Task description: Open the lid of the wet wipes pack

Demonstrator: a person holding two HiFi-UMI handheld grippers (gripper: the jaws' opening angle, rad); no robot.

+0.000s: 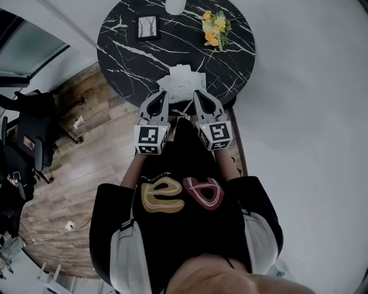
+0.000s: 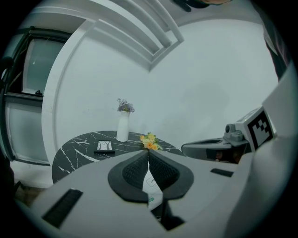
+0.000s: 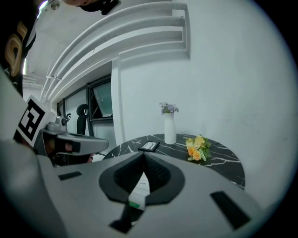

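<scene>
Person (image 1: 181,212): seen from above at the bottom of the head view, in a black top with large looped letters on the front and both arms stretched toward the table.
Left gripper (image 1: 163,95): reaches over the table's near edge at the left side of the wet wipes pack, with its marker cube (image 1: 151,139) toward the person.
Left fingers: the ribbed dark pads (image 2: 135,170) are clenched together in the left gripper view, and a thin white strip of the pack, with a small printed label and a green mark, is pinched between them.
Wet wipes pack (image 1: 181,84): white, lying at the near edge of the table between the two grippers, which grip it from either side. Whether its lid is raised cannot be told.
Right gripper (image 1: 198,95): mirrors the other at the pack's right side, its marker cube (image 1: 215,135) also toward the person.
Right fingers: the dark pads (image 3: 156,172) are pressed shut in the right gripper view, nipping a white edge of the pack that shows a green patch at its lower end.
Table (image 1: 126,63): round, black marble with white veins, standing on a wooden floor (image 1: 75,172) beside a white wall.
Far side of table: a small picture frame (image 1: 148,27) lies at the left, a white vase (image 1: 175,6) stands in the middle, and yellow and orange flowers (image 1: 215,27) lie at the right, all well apart from the pack.
</scene>
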